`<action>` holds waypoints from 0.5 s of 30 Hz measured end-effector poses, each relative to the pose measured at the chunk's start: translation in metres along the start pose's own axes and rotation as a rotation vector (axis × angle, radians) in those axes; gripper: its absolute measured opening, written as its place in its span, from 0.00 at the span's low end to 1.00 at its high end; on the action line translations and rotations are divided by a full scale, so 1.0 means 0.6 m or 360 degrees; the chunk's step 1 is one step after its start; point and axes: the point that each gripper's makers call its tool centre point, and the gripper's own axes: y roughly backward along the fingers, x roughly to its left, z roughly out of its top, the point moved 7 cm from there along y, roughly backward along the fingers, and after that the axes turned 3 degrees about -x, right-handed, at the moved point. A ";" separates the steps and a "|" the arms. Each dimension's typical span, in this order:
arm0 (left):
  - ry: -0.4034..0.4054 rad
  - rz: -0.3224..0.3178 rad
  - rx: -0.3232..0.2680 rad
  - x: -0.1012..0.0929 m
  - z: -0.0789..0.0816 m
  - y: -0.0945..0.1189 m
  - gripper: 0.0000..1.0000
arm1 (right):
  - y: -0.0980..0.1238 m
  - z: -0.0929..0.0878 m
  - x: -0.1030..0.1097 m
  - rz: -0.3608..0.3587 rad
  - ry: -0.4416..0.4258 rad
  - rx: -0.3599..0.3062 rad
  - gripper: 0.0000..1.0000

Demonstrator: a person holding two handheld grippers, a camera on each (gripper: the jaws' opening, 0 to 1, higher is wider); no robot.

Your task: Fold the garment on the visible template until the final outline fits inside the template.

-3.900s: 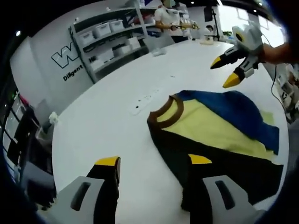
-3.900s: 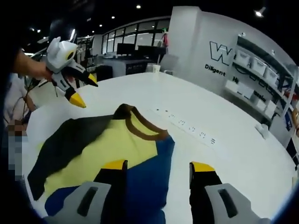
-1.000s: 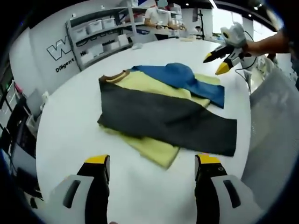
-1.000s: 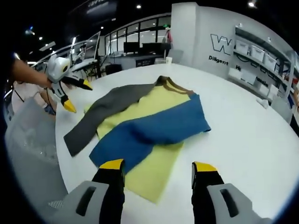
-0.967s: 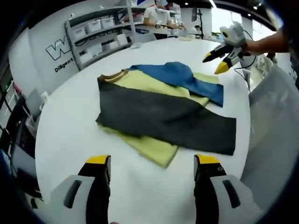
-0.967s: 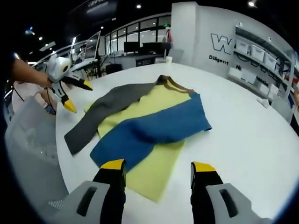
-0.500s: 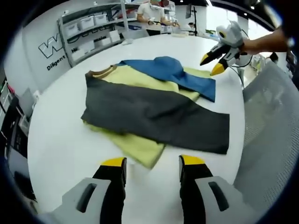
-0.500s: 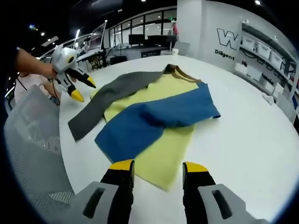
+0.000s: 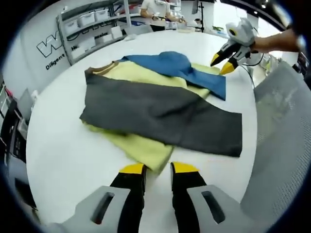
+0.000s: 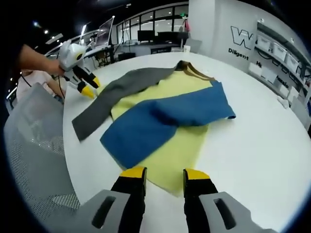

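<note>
The garment (image 9: 160,104) lies spread on the round white bench (image 9: 58,141), partly folded. It is yellow with a brown collar. In the left gripper view a dark grey sleeve lies folded across its middle and a blue sleeve crosses the far part. In the right gripper view the garment (image 10: 165,121) shows the blue sleeve across the yellow body, the grey sleeve trailing off toward the bench (image 10: 262,145) edge on the left, and the collar at the far end.

The left gripper (image 9: 158,169) hovers just at the near yellow hem, its yellow-tipped jaws drawn close with only a narrow gap between them; whether they touch the cloth I cannot tell. In the right gripper view it appears at upper left (image 10: 88,86), held by a hand (image 10: 36,60), its tips just beside the grey sleeve.

The right gripper (image 10: 164,174) sits at the yellow hem on its side, jaws likewise nearly together with a small gap, nothing clearly pinched. In the left gripper view it shows at upper right (image 9: 221,63), near the blue sleeve's end.

A mesh chair back (image 9: 279,141) stands beside the bench. Shelves (image 9: 92,22) with white bins line the wall.
</note>
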 end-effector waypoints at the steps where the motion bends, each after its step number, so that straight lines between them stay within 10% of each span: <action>1: 0.0002 0.0004 0.0002 0.001 0.000 0.000 0.17 | -0.001 -0.002 0.002 0.0008 -0.0002 0.0009 0.22; 15: 0.0453 -0.0066 -0.0002 0.015 0.012 0.005 0.03 | -0.007 -0.007 0.005 0.0031 0.0048 0.0042 0.18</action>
